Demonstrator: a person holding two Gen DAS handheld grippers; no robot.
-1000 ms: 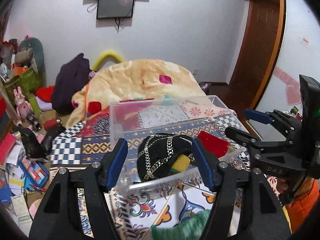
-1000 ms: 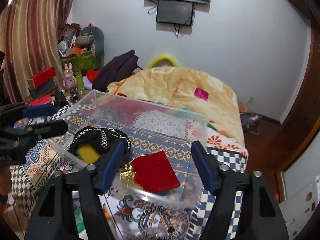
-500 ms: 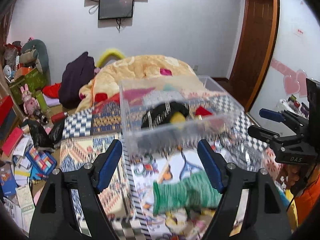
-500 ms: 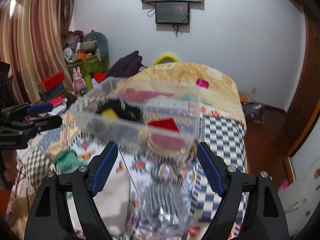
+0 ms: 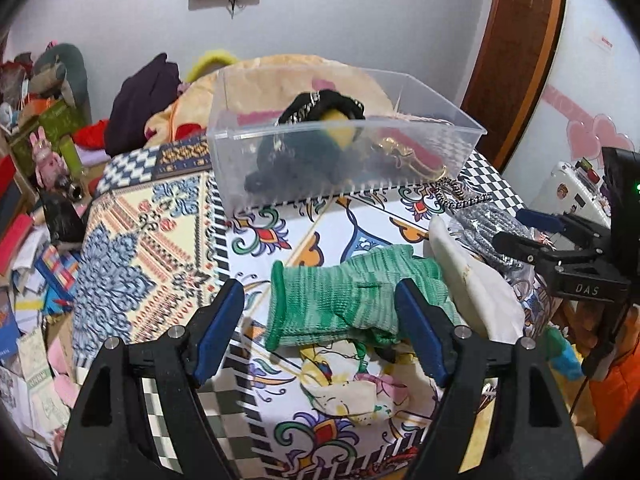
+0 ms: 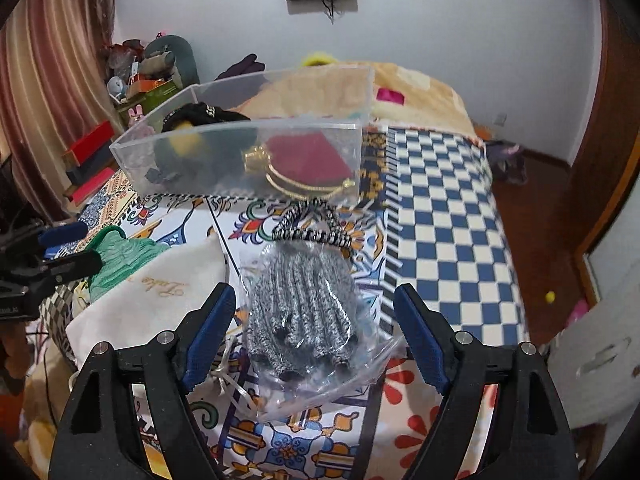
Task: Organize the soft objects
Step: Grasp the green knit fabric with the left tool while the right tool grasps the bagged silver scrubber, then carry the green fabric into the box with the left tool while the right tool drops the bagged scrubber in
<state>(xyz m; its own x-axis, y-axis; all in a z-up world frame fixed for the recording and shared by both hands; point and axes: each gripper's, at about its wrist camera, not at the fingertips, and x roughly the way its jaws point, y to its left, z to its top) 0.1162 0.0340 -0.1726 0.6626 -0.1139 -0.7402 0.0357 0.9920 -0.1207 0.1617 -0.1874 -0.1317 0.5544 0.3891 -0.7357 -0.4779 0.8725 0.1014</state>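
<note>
Blue-padded jaws of the left gripper gape wide and hold nothing, poised over a green knitted glove lying flat on the patterned bedspread; the right gripper is equally spread and empty above a grey ribbed knit item in a clear plastic bag. Beyond both sits a clear plastic bin holding a black chain-trimmed hat and a red pouch, their shapes blurred through its wall, with checkered bedspread open to its right
</note>
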